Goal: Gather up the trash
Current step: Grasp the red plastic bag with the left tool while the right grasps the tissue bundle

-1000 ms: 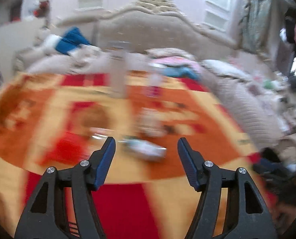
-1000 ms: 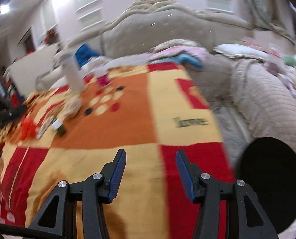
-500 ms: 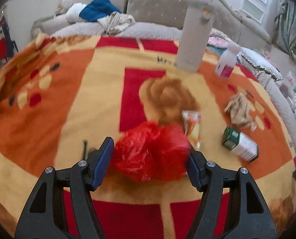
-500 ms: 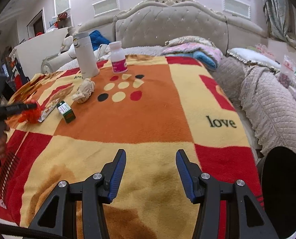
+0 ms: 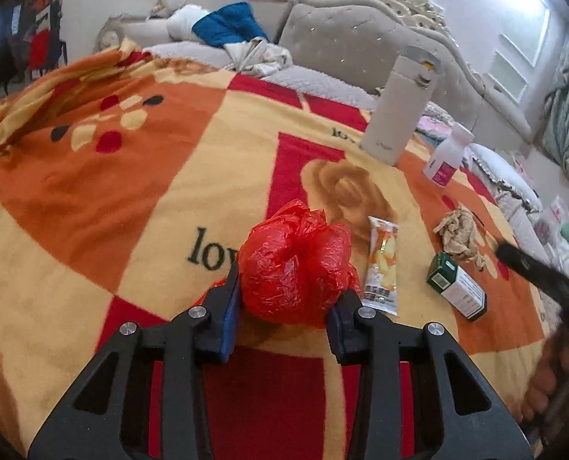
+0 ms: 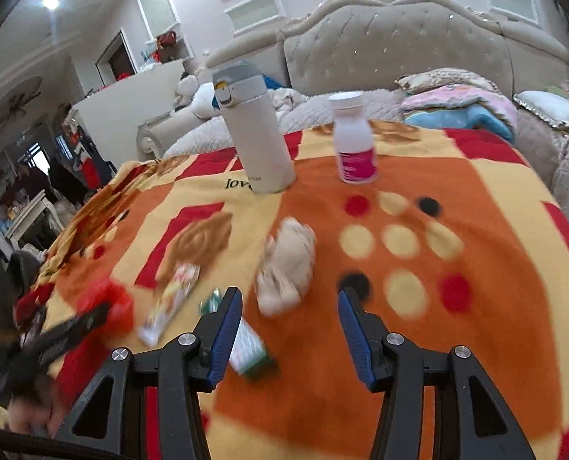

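Left tool [image 5: 282,308] is closing on the crumpled red plastic bag [image 5: 294,268], which sits between its blue pads on the patterned blanket [image 5: 131,191], both pads pressing its sides. Just right of the bag lie a snack wrapper [image 5: 381,264], a green-and-white box [image 5: 457,287] and a wad of crumpled paper [image 5: 461,235]. Right tool [image 6: 290,324] hangs released above the blanket, nothing between its fingers; the paper wad [image 6: 288,264] lies just ahead of it.
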Motion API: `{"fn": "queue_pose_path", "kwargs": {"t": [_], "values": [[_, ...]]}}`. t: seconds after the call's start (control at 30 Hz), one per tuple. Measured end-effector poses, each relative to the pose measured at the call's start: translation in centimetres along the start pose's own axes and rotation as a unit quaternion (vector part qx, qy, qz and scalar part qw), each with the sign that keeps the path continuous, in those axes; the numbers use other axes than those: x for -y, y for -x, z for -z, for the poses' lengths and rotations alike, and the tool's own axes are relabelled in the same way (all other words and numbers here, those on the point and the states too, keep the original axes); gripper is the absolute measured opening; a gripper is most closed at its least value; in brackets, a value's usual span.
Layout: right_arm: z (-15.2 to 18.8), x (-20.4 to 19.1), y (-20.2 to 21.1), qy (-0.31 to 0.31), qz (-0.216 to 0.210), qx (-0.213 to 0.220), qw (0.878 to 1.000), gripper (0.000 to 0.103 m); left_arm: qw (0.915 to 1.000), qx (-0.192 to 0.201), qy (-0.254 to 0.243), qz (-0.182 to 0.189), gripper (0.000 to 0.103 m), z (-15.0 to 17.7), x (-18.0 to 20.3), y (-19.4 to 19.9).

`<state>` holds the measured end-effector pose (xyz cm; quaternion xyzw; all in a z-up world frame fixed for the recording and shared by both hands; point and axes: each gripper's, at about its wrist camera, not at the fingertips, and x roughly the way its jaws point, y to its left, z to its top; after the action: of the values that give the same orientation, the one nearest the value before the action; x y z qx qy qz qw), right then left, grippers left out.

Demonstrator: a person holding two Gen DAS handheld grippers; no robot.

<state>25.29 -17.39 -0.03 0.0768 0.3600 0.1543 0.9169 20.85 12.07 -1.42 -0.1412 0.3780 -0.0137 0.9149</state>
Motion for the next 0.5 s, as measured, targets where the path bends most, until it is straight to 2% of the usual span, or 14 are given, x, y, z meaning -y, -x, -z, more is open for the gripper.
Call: {"fn": "queue_pose_path", "kwargs": {"t": [0.1,0.23,0.27,0.3,0.43,0.5], "values": [[-1.8,-0.9,-3.3,0.0,0.01,-0.019,1.0,0.05,1.0,0.005,0.004,-0.004,0.035,-0.2,-0.1,0.0],[-2.5,-1.5,-6.4,0.01,0.029,-0.06,0.998,0.051,0.9999,-0.005,-0.002,-0.01,0.035,-0.2,0.1,-0.5],[-2.5,-1.7,-6.9,0.018,0.049,-0.071,0.996,0.048,0.9999,-0.005,0.0,-0.012,0.035,-0.3,0.1,-0.5],[-2.3,-1.6,-7.1,0.021,0.061,-0.083,0.994,0.032,0.9999,-0.005,0.0,-0.011,0.035,-0.2,0.1,-0.5],[-2.1,-0.6,-3.9,0.014,0.051,-0.054,0.997,0.028,0.9999,-0.007,0.002,-0.012,0.035,-0.3,0.0,-0.6],[-1.6,-0.2,-0.8,0.023,0.045,-0.038,0.998,0.028,0.9999,-0.008,0.001,-0.014,0.035,-0.2,0.1,-0.7]]}}
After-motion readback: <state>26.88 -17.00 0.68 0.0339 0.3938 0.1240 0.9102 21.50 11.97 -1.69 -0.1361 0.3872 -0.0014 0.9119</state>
